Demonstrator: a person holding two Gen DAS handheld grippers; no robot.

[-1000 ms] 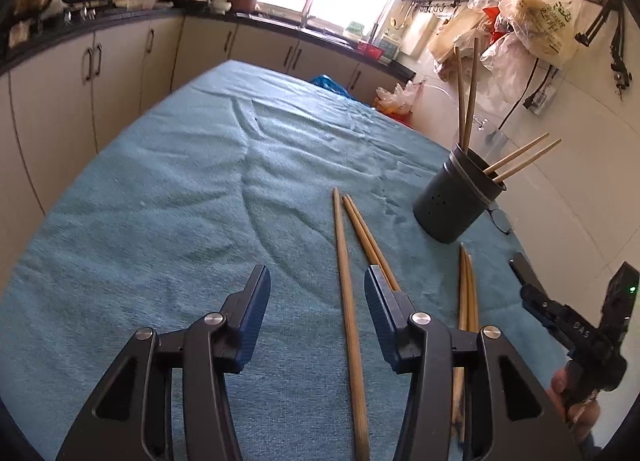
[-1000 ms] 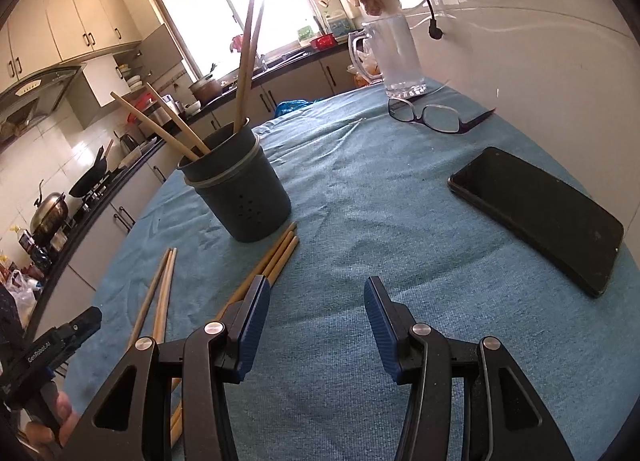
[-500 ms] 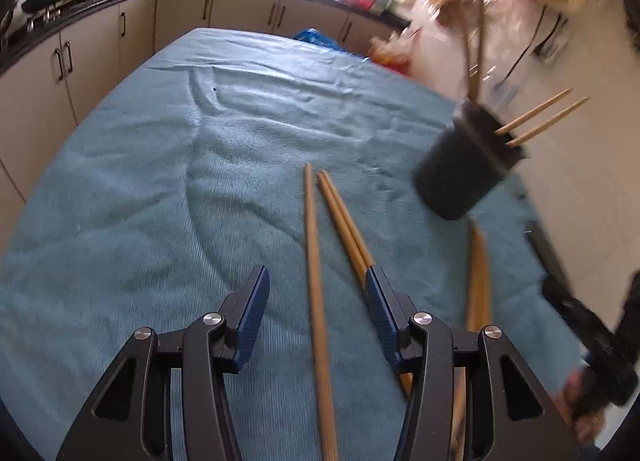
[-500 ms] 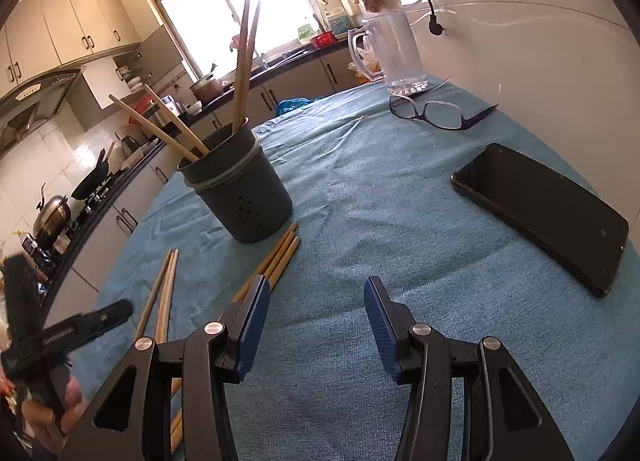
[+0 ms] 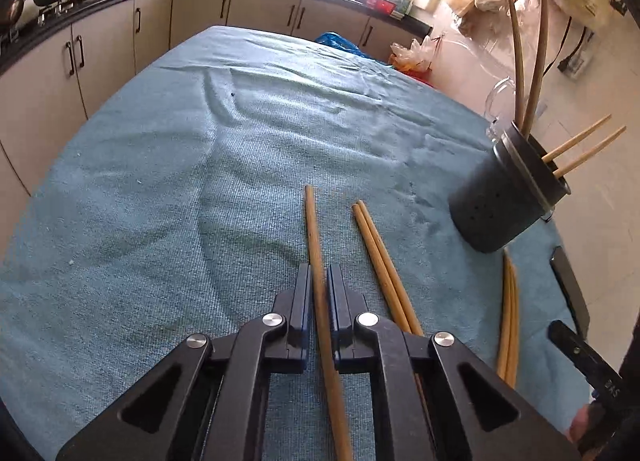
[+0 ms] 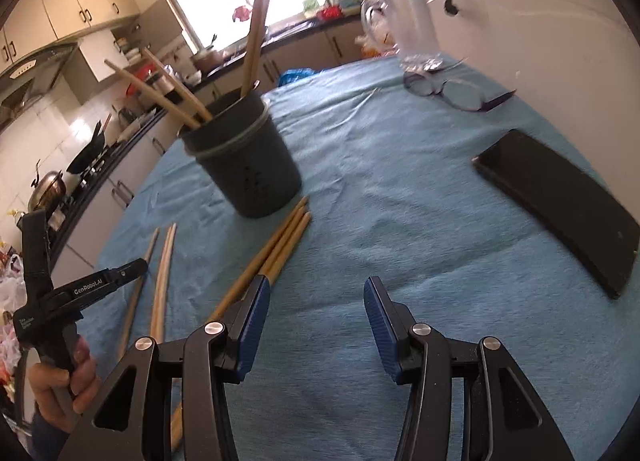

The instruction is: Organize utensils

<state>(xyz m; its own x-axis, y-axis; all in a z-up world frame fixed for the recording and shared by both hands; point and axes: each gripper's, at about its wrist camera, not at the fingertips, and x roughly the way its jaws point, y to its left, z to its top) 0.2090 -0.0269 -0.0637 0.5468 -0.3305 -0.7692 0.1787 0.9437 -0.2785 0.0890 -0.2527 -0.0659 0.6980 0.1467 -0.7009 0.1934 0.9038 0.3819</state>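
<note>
My left gripper (image 5: 319, 273) is shut on a single wooden chopstick (image 5: 313, 229) that lies on the blue cloth. A pair of chopsticks (image 5: 380, 257) lies just to its right, and more chopsticks (image 5: 509, 313) lie further right. A dark utensil holder (image 5: 504, 201) with several chopsticks in it stands at the right; it also shows in the right wrist view (image 6: 248, 169). My right gripper (image 6: 316, 301) is open and empty above the cloth, with three chopsticks (image 6: 280, 241) by its left finger. The left gripper shows at the left there (image 6: 100, 281).
A black phone (image 6: 560, 205) lies on the blue cloth (image 5: 160, 181) at the right. Glasses (image 6: 452, 91) and a glass jug (image 6: 408, 29) stand behind it near the wall. Kitchen cabinets (image 5: 100, 41) run along the far side.
My left gripper has closed on the single chopstick that lay between its fingers. The right gripper has moved a little forward and stays open.
</note>
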